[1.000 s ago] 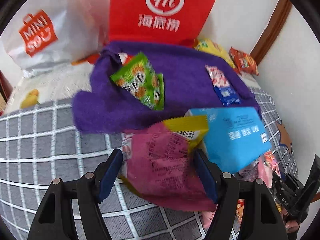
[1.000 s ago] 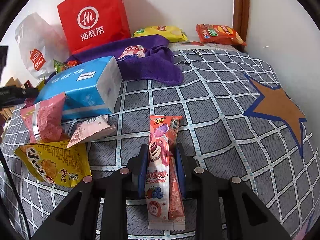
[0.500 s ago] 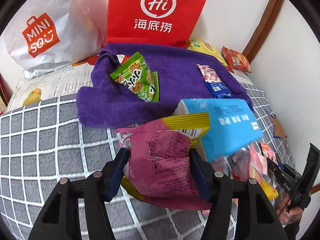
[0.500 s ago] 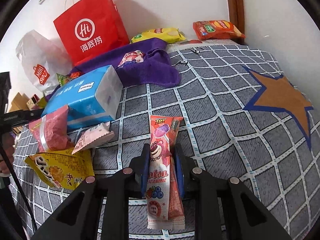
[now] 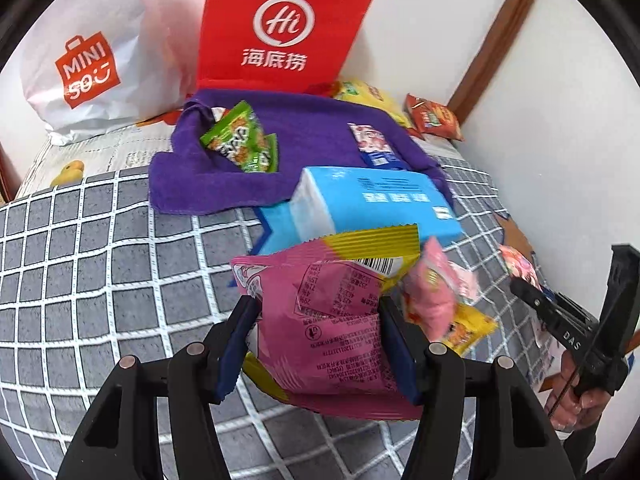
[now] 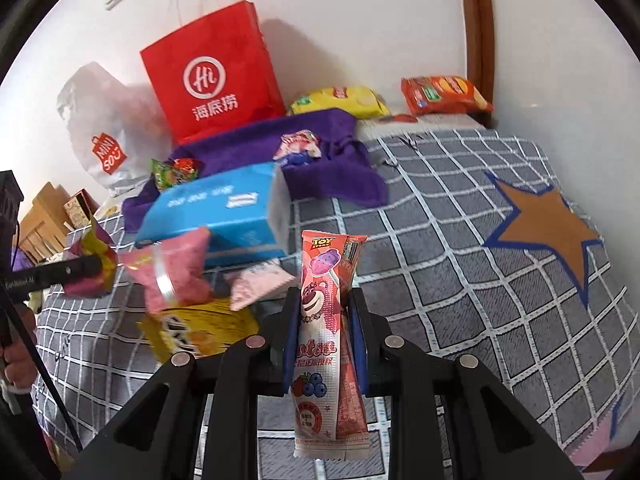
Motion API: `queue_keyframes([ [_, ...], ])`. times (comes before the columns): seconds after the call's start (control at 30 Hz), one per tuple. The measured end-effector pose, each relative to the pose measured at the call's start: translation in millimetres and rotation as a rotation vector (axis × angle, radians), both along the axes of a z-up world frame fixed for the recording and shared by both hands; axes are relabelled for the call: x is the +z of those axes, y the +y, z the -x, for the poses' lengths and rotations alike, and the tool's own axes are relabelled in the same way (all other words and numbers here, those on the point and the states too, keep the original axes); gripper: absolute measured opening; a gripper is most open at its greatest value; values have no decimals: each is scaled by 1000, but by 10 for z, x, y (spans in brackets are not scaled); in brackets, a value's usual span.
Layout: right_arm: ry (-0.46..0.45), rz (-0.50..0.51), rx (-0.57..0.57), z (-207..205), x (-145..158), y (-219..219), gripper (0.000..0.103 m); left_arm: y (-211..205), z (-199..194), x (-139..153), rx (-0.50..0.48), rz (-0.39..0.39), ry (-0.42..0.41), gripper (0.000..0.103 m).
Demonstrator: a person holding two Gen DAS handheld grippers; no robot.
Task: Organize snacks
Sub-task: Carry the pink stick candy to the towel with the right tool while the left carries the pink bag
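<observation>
A grey checked bedcover (image 6: pixel 460 240) fills most of both views, with a brown star (image 6: pixel 548 232) at the right of the right wrist view. Against the wall at upper centre stands a red paper bag (image 5: pixel 280 28), and a white plastic bag (image 5: pixel 80 64) slumps at its left. A purple towel (image 5: pixel 312 136) is spread below the red bag, bearing a green snack packet (image 5: pixel 240 142) and a small pink and blue packet (image 5: pixel 374 146). Just below the towel lies a blue tissue pack (image 5: pixel 376 204). A yellow chip bag (image 6: pixel 340 100) and an orange chip bag (image 6: pixel 444 94) lie along the wall at upper right. At lower centre of the left wrist view, the left gripper (image 5: pixel 320 344) has just been closing and now pinches a magenta and yellow snack bag (image 5: pixel 332 320) between its blue pads. At lower centre of the right wrist view, the right gripper (image 6: pixel 324 340) is clamped narrowly on a long pink candy packet (image 6: pixel 326 320), lifted clear of the cover. Loose pink and yellow snacks (image 6: pixel 188 300) lie left of it.
</observation>
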State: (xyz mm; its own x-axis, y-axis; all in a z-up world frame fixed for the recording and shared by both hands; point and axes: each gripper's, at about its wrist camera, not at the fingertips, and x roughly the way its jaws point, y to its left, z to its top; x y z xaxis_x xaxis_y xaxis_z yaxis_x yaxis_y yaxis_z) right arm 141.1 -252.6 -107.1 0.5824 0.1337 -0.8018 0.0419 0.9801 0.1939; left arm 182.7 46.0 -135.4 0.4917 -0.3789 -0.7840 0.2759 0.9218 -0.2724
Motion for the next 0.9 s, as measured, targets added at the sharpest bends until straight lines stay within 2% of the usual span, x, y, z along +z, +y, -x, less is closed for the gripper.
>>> queue_keyframes([
  [0.4, -34, 8, 62, -83, 417, 246, 24, -195, 113, 298, -51, 55, -39, 59],
  [0.9, -89, -7, 94, -388, 712, 365, 24, -305, -113, 640, -36, 72, -88, 59],
])
